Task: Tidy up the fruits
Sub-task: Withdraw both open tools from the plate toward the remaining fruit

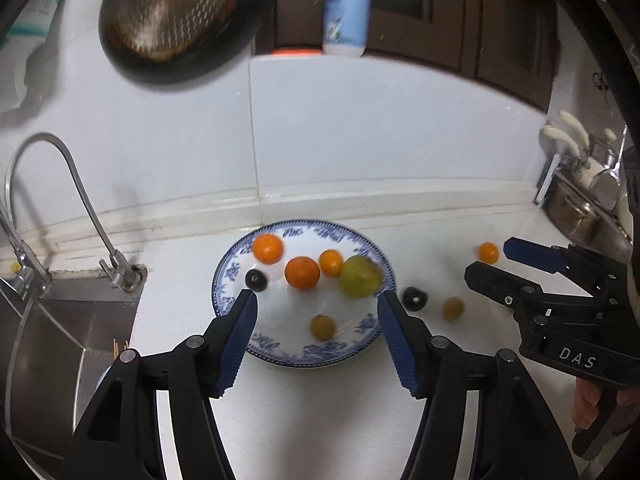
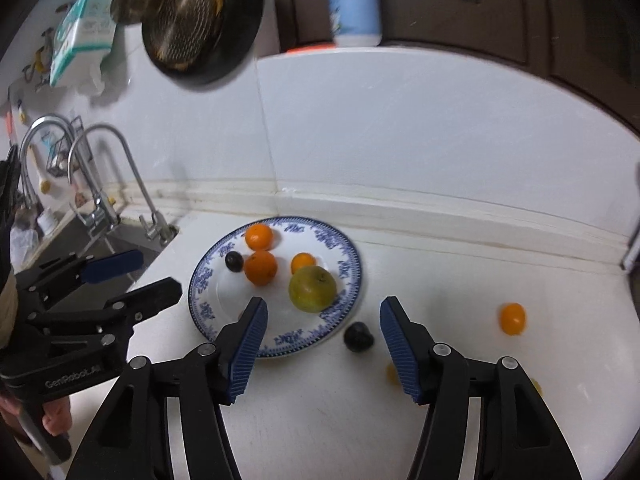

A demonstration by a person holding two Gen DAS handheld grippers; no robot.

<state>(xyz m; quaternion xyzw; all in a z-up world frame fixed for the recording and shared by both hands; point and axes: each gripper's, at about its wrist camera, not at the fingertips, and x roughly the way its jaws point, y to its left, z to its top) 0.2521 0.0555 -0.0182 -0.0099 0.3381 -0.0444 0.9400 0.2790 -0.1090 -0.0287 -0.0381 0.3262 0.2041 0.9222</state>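
Both grippers angled down over the white counter (image 1: 304, 400), jaws apart, nothing between. Left gripper (image 1: 317, 300) above the plate's (image 1: 360, 346) near edge; right gripper (image 2: 323, 307) beside its right rim. Green apple (image 2: 312, 288), oranges (image 1: 302, 273) on plate; dark plum (image 2: 358, 336), small orange fruit (image 2: 512, 318) on counter.

White counter (image 2: 460, 280): blue-patterned plate (image 2: 352, 268), black fruit (image 2: 358, 337), orange fruit (image 2: 512, 318), yellowish fruit (image 1: 453, 308).
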